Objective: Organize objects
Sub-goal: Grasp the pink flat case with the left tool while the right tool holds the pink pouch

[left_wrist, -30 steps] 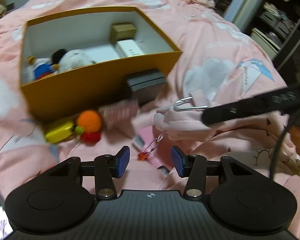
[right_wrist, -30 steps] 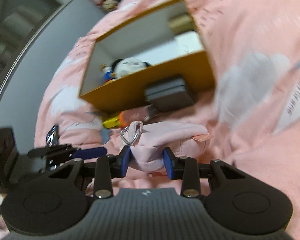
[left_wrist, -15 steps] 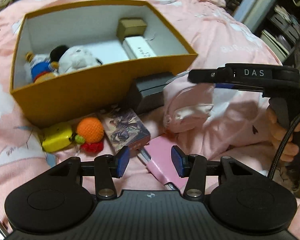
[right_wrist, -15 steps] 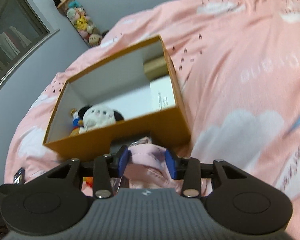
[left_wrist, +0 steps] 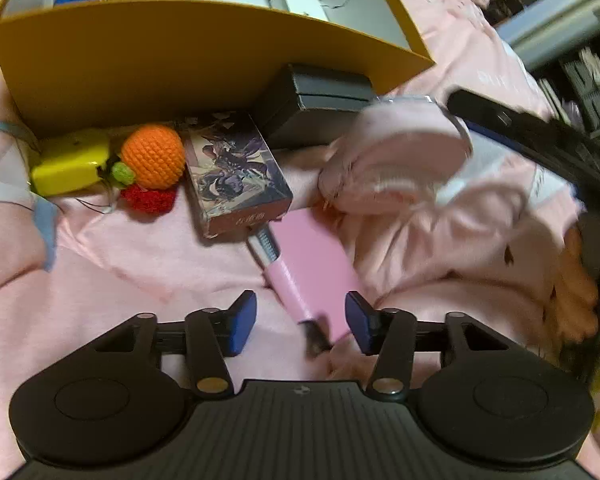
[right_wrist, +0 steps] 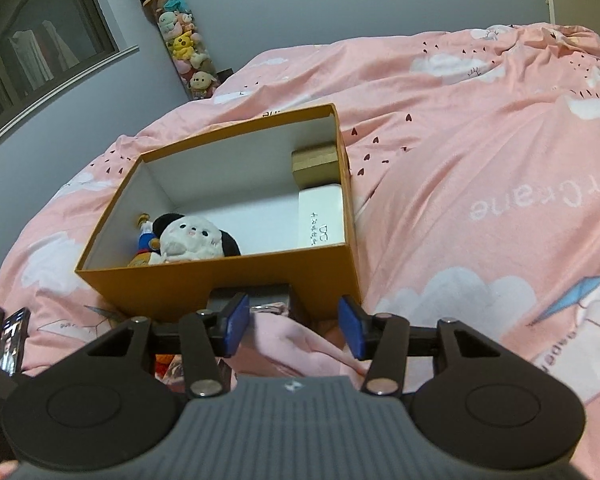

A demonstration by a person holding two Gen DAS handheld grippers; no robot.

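A pink flat case (left_wrist: 316,256) with a pink pen-like stick (left_wrist: 288,284) along it lies on the bedspread. Its near end reaches between the fingers of my left gripper (left_wrist: 300,320), whose jaws are opening with the pads clear of it. The pink cloth pouch (left_wrist: 396,152) is blurred beside one of the right gripper's fingers (left_wrist: 520,128). In the right wrist view the pouch (right_wrist: 296,344) sags below and between the pads of my right gripper (right_wrist: 295,326); those jaws are opening and do not press it. The open orange box (right_wrist: 220,284) stands just beyond.
Against the box front (left_wrist: 180,64) lie a yellow object (left_wrist: 70,164), an orange crochet ball (left_wrist: 152,156), a picture card box (left_wrist: 232,168) and a black box (left_wrist: 312,108). Inside are a plush (right_wrist: 192,240), a white box (right_wrist: 322,216) and a brown box (right_wrist: 316,160). A hand (left_wrist: 576,292) is at the right.
My left gripper has sunk toward the pink case and its jaws have widened. The right jaws have spread off the pink pouch, which has dropped lower, and the right view has tipped up.
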